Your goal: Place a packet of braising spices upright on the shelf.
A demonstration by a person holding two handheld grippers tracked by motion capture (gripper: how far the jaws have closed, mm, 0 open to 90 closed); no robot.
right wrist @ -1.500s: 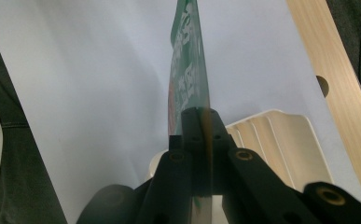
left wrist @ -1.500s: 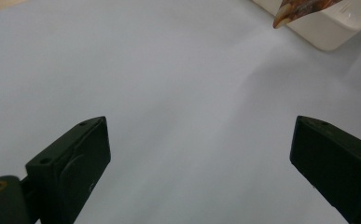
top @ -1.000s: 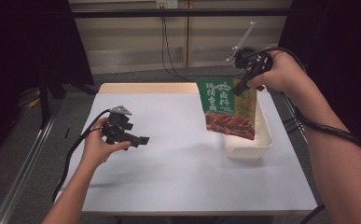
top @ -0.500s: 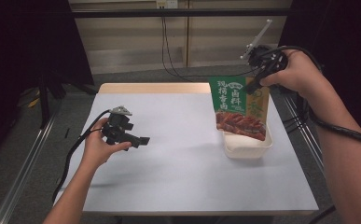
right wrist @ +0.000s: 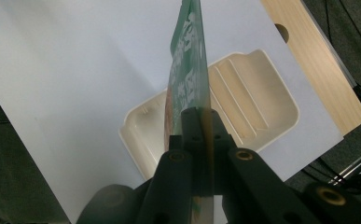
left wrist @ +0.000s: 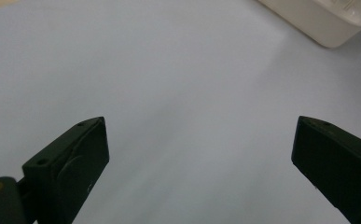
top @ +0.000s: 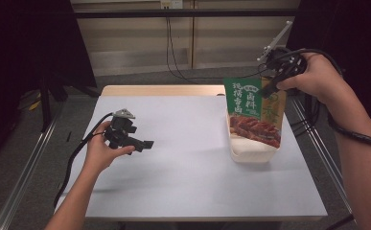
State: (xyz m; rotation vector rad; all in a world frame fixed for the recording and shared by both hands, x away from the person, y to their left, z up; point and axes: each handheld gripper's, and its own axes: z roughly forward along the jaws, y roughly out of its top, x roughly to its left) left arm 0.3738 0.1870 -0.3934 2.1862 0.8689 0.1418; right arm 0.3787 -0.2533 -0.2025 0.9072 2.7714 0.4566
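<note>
A green food packet (top: 254, 111) with a picture of glazed meat hangs upright, its lower end inside the white tray (top: 251, 154) at the table's right. My right gripper (top: 266, 91) is shut on the packet's upper right edge. In the right gripper view the packet (right wrist: 187, 70) shows edge-on between the closed jaws of the right gripper (right wrist: 200, 117), with the tray (right wrist: 257, 107) below it. My left gripper (top: 145, 143) is held just above the table at the left, open with nothing in it. In the left gripper view the left gripper (left wrist: 199, 126) has its jaws wide apart over bare table.
The table (top: 183, 158) has a pale top, with a wooden strip (top: 164, 90) along its far edge. A corner of the tray (left wrist: 327, 25) shows in the left gripper view. Cables trail from both grippers, and metal rails (top: 25, 177) run beside the table.
My right gripper has carried the packet a little to the right over the tray. The left gripper has stayed where it was, still open.
</note>
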